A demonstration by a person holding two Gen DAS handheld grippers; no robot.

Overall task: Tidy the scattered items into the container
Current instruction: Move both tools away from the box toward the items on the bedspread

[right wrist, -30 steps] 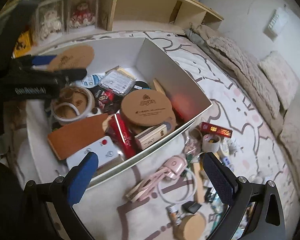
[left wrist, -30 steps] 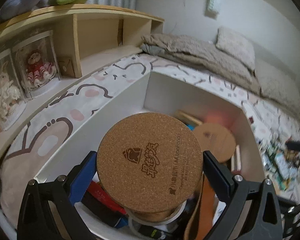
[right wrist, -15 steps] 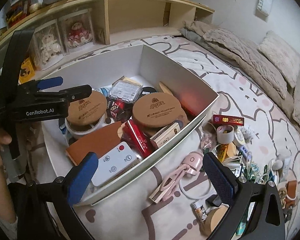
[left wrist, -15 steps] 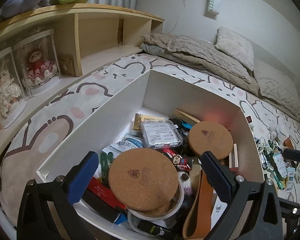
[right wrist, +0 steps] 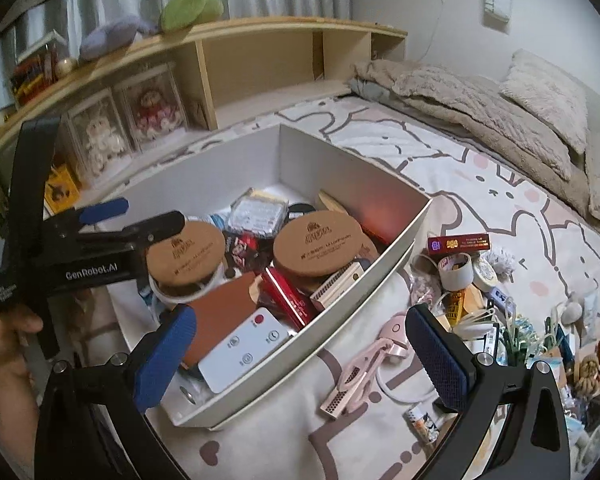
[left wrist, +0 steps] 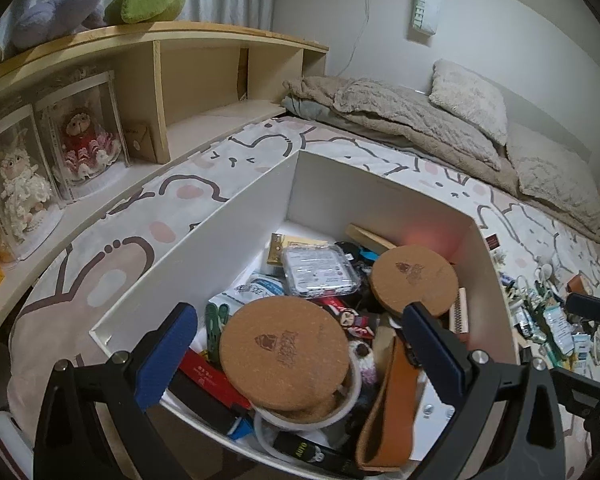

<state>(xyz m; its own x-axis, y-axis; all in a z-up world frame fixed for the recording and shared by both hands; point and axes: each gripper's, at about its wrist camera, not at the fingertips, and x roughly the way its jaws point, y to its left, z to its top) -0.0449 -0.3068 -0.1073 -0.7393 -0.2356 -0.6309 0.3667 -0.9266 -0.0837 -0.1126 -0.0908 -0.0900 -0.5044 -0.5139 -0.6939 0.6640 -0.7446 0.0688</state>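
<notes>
Cork coaster point(left wrist: 284, 350) released atop tape roll, box point(right wrist: 380, 260) near end; both jaws spread, empty. Right gripper point(right wrist: 300, 350): next, pink clip point(right wrist: 364, 368) on bed.

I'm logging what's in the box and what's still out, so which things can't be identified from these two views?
- Bottom layer of the white box: both views, buried under cork coasters and the brown leather case.
- Small clutter on the bedspread: right wrist view, too small and tangled.
- Label text on the clear plastic pack: left wrist view, too small.
- Box's near corner: left wrist view, behind the open left gripper.
</notes>
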